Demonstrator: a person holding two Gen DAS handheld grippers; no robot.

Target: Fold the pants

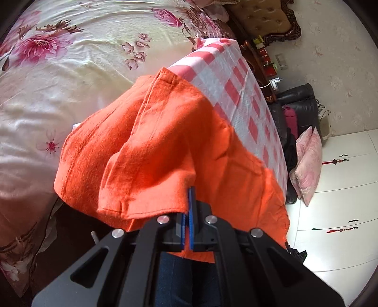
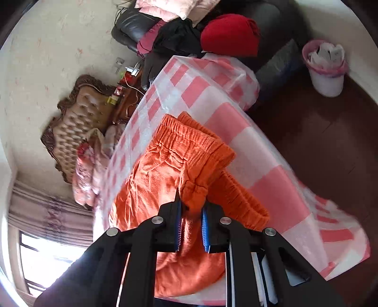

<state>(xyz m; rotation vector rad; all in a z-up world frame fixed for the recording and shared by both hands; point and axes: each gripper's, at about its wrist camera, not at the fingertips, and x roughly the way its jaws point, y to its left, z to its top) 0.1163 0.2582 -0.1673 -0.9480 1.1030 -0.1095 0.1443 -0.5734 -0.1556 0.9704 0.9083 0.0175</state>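
Bedroom setting: work surface draped in a pink-and-white checked cloth point(image 1: 226, 78), set beside a bed with a floral sheet point(image 1: 59, 78). All positions below given relative to the checked cloth.

Task item: orange pants point(image 1: 151, 146), lying on the checked cloth at its near end, partly doubled over. Elastic waistband point(image 2: 193, 134) lifted clear of the cloth and turned back over the body of the garment. Hemmed leg end point(image 1: 141, 207) raised above the cloth at the near edge, hanging as a loose flap over the layers beneath.

Left gripper point(image 1: 188, 207): fingers fully clenched, blue pads pressed together on a thin edge of orange fabric by the hem corner. Pinch at the corner judged to keep the leg end taut and square while carried.

Right gripper point(image 2: 191, 207): fingers nearly closed, clamped on a bunched fold of fabric just below the waistband. Bunching accounts for the gap left between the pads. Grip close to the waistband judged to control the thick, gathered end, which would otherwise sag.

Step in hand, as judged: garment held at both ends above the cloth, mid-fold, with one end to be laid across the other.

Off the checked cloth:
- beyond its far end, dark seat piled with clothing, including a red garment point(image 2: 230, 33);
- to one side of that end, waste bin with pink liner point(image 2: 327, 68) on the dark floor;
- past the far end toward the wall, carved upholstered headboard point(image 1: 267, 16).

Risk, as judged: thin left-hand pinch prone to slip if pulled sharply.
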